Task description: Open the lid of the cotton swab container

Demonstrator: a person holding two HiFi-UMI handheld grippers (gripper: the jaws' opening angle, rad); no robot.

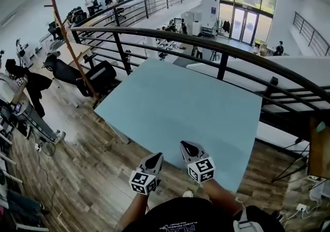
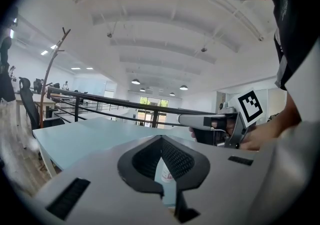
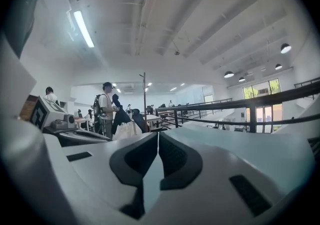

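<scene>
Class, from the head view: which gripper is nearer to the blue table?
Right. The right gripper has its shut jaws over the near edge of the table; the left gripper hangs just short of that edge, above the wooden floor.

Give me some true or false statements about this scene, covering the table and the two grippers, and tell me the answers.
1. The left gripper and the right gripper both have their jaws closed. True.
2. A cotton swab container stands in the middle of the table. False: no container shows on the table in the head view.
3. The table top is light blue. True.
4. The right gripper clamps a lid. False: its jaws meet with nothing between them.
5. A black railing runs beyond the table's far edge. True.
</scene>
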